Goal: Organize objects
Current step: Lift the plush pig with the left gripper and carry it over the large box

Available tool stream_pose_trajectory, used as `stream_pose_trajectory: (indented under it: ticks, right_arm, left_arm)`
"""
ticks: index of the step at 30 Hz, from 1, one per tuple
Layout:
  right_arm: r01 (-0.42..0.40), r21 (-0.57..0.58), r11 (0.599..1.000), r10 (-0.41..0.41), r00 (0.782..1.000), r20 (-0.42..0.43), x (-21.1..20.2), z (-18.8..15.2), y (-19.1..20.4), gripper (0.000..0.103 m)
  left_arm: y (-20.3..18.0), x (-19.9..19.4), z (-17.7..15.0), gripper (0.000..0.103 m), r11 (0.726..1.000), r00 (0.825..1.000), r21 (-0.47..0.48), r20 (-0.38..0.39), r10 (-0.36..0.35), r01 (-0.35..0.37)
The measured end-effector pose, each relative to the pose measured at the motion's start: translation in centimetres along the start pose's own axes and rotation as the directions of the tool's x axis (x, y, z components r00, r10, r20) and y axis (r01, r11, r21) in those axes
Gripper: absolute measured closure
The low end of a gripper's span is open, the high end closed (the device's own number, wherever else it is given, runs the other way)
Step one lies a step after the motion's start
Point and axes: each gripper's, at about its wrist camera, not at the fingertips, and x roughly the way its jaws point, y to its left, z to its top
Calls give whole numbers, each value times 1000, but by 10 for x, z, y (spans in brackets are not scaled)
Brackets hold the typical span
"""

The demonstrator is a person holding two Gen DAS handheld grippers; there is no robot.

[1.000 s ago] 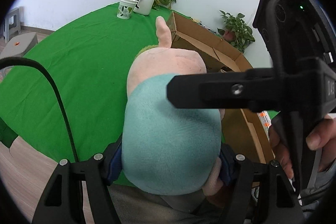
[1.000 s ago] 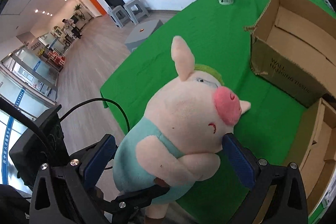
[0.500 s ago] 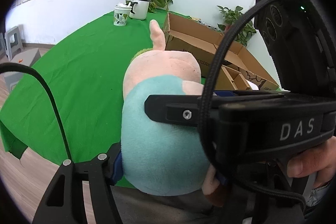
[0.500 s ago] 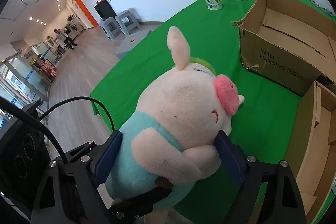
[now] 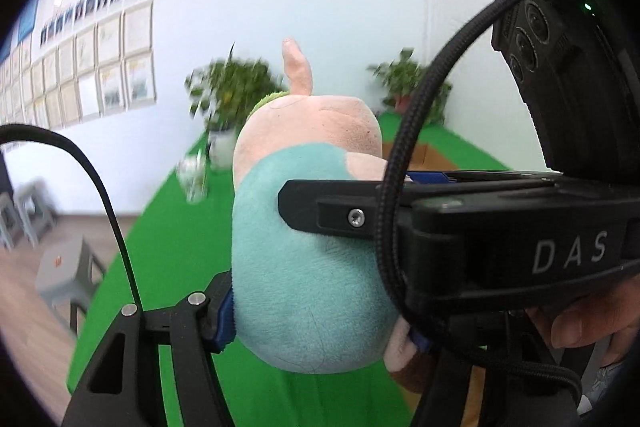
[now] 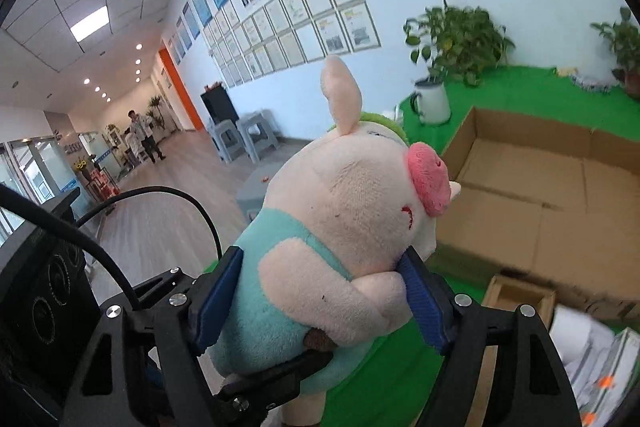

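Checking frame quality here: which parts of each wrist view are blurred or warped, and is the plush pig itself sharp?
Left wrist view: plush pig sharp; potted plant and cup behind it smeared by motion; the wall bows with fisheye. Right wrist view: pig crisp, cardboard box mostly clear, small box and papers at lower right blurred; dark vignette rings both.
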Motion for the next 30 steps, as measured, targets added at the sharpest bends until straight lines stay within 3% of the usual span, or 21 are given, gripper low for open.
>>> stream_pose_trajectory:
  ticks: [4,8,12,16,19,23,30]
  right_arm:
    - [81,-60,995,-72,988,135,-56,47,-6,29]
    - [140,-86,986,-118,969,217,-95,82,-14,30]
    - [169,-86,982,-145,962,233,-116,110,-29,31]
    - [172,-80,982,-150,963,223,-114,135,-40,34]
    - [165,-72,984,-147,968,204,-94,156,-58,36]
    - [150,-56,987,-138,975,172,-26,185,-87,38]
    - [100,-12,995,-98,991,92,50,189,-126,40]
  left_arm:
    - [-19,5,51,38,999,994,38,102,-36,32]
    - [-30,19,91,38,996,988,82,149,-48,36]
    - [-30,41,121,38,995,989,94,138,-45,32]
    - [-21,50,129,38,996,993,89,115,-35,25]
    - [-17,67,132,38,996,996,84,87,-31,24]
    - [-7,89,128,38,997,999,79,47,-22,18]
    - [4,122,111,38,999,999,38,-26,-29,30]
